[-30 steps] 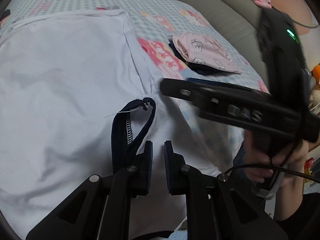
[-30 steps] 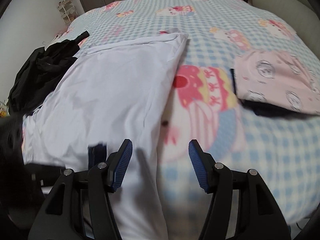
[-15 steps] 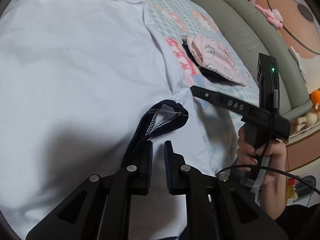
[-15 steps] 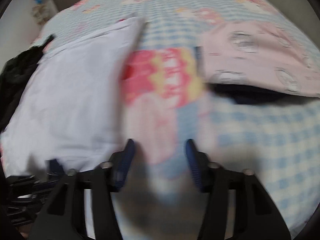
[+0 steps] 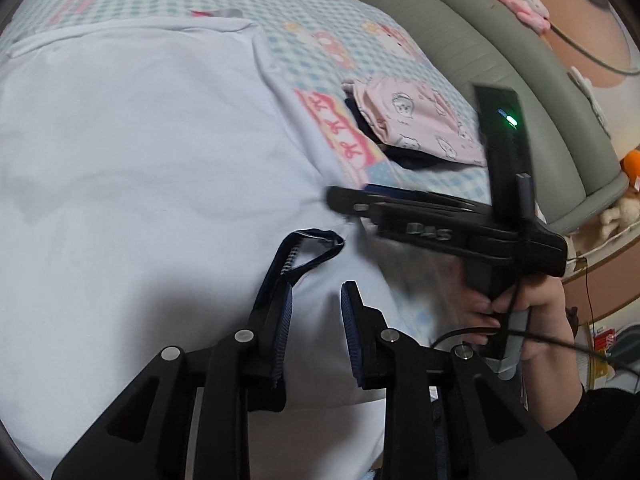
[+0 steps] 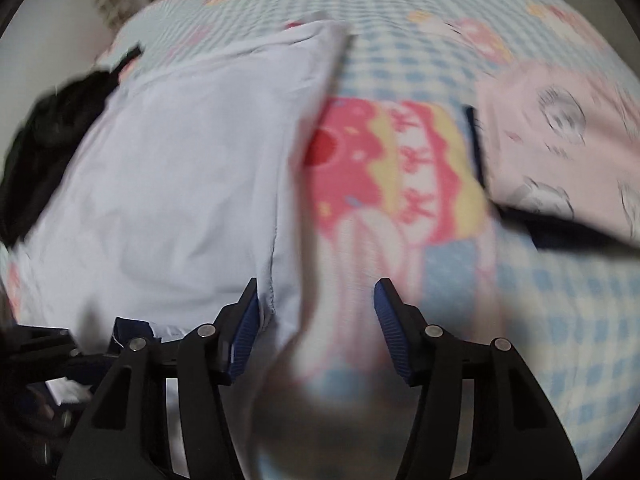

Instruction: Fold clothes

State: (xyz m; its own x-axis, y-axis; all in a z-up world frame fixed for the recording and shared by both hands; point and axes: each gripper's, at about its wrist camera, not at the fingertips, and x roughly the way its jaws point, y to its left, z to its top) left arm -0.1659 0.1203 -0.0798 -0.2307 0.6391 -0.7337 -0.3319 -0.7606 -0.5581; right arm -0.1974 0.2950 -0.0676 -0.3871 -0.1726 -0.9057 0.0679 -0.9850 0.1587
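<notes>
Your white garment [image 5: 132,168] is lying spread flat across the checked bedsheet [image 5: 320,28], filling the frame from 9 to 12 o'clock, smooth with faint creases and a navy collar [image 5: 316,246] at its near edge. Your left gripper [image 5: 316,312] is opening its jaws; the collar is lying against the left pad, unpinched. Your right gripper [image 6: 316,312] is also opening, straddling the garment's side hem without pressing it. At 2 o'clock, 1 folded pink garment [image 6: 560,152] is resting on dark cloth.
</notes>
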